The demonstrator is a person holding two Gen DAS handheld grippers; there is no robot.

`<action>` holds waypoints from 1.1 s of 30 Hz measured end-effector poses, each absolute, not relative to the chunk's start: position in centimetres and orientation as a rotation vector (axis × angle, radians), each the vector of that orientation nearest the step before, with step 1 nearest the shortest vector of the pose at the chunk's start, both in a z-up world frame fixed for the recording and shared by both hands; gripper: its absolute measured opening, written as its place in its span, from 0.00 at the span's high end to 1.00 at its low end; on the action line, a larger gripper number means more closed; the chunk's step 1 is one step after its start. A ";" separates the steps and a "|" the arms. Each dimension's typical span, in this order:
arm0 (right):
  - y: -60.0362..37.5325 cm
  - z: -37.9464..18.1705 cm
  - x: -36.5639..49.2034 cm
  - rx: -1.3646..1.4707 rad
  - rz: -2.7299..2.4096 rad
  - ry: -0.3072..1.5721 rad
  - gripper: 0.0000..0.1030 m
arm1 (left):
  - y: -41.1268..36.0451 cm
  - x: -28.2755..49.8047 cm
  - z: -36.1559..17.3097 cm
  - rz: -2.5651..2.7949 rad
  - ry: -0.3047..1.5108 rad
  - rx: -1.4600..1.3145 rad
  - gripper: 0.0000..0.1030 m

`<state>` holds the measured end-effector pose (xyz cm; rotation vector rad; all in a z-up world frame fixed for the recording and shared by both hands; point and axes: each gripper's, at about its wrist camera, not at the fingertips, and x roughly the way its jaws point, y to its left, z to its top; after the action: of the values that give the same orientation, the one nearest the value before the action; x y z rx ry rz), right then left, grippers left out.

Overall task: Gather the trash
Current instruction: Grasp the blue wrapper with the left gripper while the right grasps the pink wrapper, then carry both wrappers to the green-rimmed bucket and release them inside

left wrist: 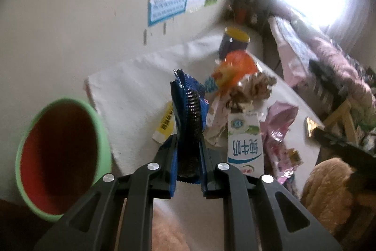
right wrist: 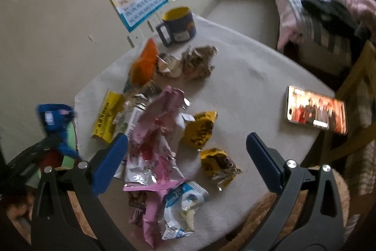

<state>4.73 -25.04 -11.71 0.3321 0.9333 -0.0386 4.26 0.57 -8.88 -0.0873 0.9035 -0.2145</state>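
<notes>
the left claw [left wrist: 188,157] is clamped on a dark blue snack wrapper [left wrist: 188,114], held upright off the desk's left edge, just right of the green bin [left wrist: 63,157] with its red inside. the right claw [right wrist: 185,157] hangs wide apart over the pink wrapper [right wrist: 159,133] in the trash pile, two yellow wrappers [right wrist: 199,128] between its fingers. bare desk [right wrist: 246,86] lies rightward up to the phone [right wrist: 316,111] near the edge; a blue mug [right wrist: 177,25] stands at the far side.

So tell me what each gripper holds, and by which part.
The left gripper is shut on the blue wrapper, clamped at its lower end. The right gripper is open and holds nothing.
</notes>
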 end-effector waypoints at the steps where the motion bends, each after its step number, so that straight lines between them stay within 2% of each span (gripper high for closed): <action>1: -25.4 -12.1 4.9 0.350 -0.041 0.941 0.04 | 0.9 3.9 -8.4 -0.208 0.893 -0.092 0.87; 8: -26.0 -13.0 6.7 0.440 0.007 0.951 0.07 | 1.9 3.2 -7.6 -0.191 0.882 -0.110 0.87; 10: -25.3 -13.2 7.5 0.443 0.041 0.957 0.12 | 1.6 3.3 -7.6 -0.196 0.888 -0.113 0.87; 11: -24.9 -13.6 8.1 0.450 0.058 0.977 0.17 | 1.8 3.4 -7.7 -0.197 0.889 -0.113 0.87; 13: -24.0 -15.0 9.0 0.476 0.097 1.042 0.41 | 2.2 2.8 -7.8 -0.205 0.884 -0.109 0.87; 14: -23.8 -15.7 9.2 0.483 0.105 1.069 0.44 | 2.2 2.7 -7.6 -0.206 0.882 -0.105 0.87; 16: -23.1 -17.0 9.2 0.512 0.139 1.111 0.59 | 2.3 2.6 -7.5 -0.205 0.882 -0.101 0.87; 17: -23.0 -17.2 9.0 0.513 0.139 1.116 0.60 | 2.4 2.5 -7.5 -0.203 0.885 -0.102 0.87; 20: -22.9 -15.8 8.3 0.508 0.168 1.068 0.91 | 2.8 2.5 -7.5 -0.191 0.889 -0.109 0.87; 21: -22.9 -15.1 8.2 0.494 0.169 1.051 0.93 | 2.9 2.5 -7.4 -0.186 0.890 -0.113 0.87; 27: -22.6 -10.7 6.9 0.440 0.200 0.934 0.93 | 3.3 2.5 -7.6 -0.145 0.858 -0.118 0.87; 33: -22.0 -10.3 6.6 0.438 0.208 0.944 0.93 | 5.4 2.2 -7.1 -0.097 0.835 -0.141 0.87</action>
<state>6.55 -21.99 -10.28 0.4375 0.9438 0.2083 2.23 5.37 -7.08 -0.1410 0.8347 -0.0968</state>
